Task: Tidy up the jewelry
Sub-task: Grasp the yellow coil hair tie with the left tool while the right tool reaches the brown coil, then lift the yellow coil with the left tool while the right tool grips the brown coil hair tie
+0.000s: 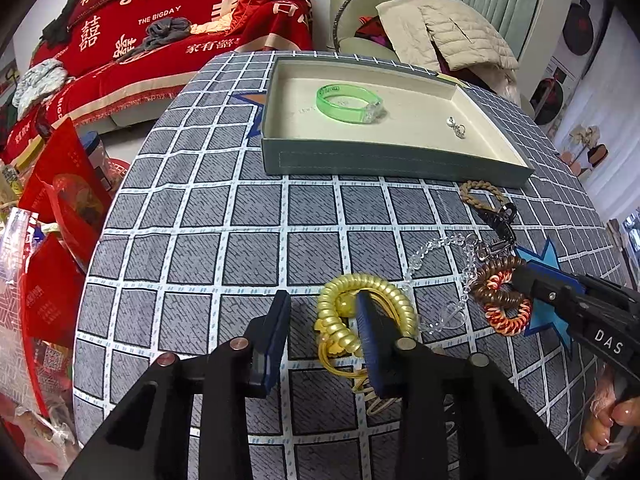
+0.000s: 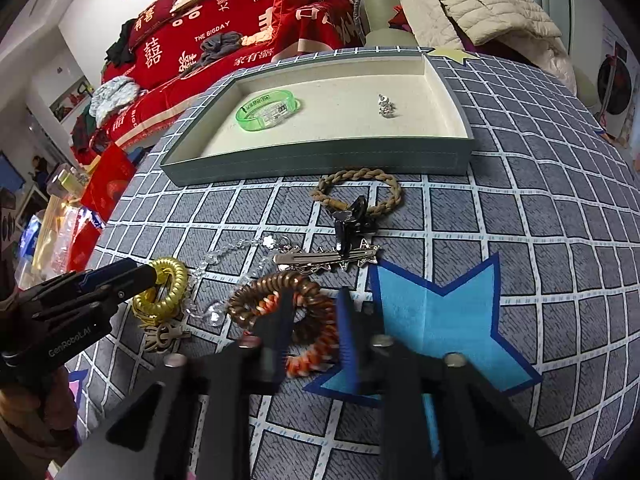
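Underneath, a grid-checked tablecloth [image 1: 240,216] meets red bedding [image 1: 168,20].

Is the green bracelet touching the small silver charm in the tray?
Apart. The right wrist view shows the green bracelet and silver charm lying separately in the tray, with bare lining between them.

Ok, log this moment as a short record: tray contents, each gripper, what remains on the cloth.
tray: green bracelet and silver charm inside
left gripper: open, one side of gold coil tie between its fingers
right gripper: shut on brown coil tie
on cloth: braided cord, clear bead chain, silver hair clip
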`<action>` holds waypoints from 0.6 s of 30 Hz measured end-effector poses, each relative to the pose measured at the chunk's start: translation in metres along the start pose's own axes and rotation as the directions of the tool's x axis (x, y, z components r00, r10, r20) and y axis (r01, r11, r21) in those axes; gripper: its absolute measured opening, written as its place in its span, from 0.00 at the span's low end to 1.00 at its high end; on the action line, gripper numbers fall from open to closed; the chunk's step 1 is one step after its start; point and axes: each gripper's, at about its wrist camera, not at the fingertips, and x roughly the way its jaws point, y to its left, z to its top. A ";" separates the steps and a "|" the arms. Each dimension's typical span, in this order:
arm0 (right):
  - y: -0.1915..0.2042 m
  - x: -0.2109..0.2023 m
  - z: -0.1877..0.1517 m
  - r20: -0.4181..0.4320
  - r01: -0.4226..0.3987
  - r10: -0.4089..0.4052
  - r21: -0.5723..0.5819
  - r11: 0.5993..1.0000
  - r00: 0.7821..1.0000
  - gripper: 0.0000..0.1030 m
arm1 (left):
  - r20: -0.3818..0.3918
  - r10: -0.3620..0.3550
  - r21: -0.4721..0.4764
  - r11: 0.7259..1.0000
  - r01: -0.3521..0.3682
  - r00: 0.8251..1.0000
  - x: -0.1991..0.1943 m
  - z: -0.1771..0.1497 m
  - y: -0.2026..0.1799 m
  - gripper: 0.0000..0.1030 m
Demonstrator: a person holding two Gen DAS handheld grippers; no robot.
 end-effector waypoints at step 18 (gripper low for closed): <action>-0.007 -0.029 0.003 0.063 -0.050 0.046 0.059 0.997 0.997 0.12 | 0.080 -0.062 -0.005 0.998 0.063 0.995 -0.030 0.005 0.004 0.30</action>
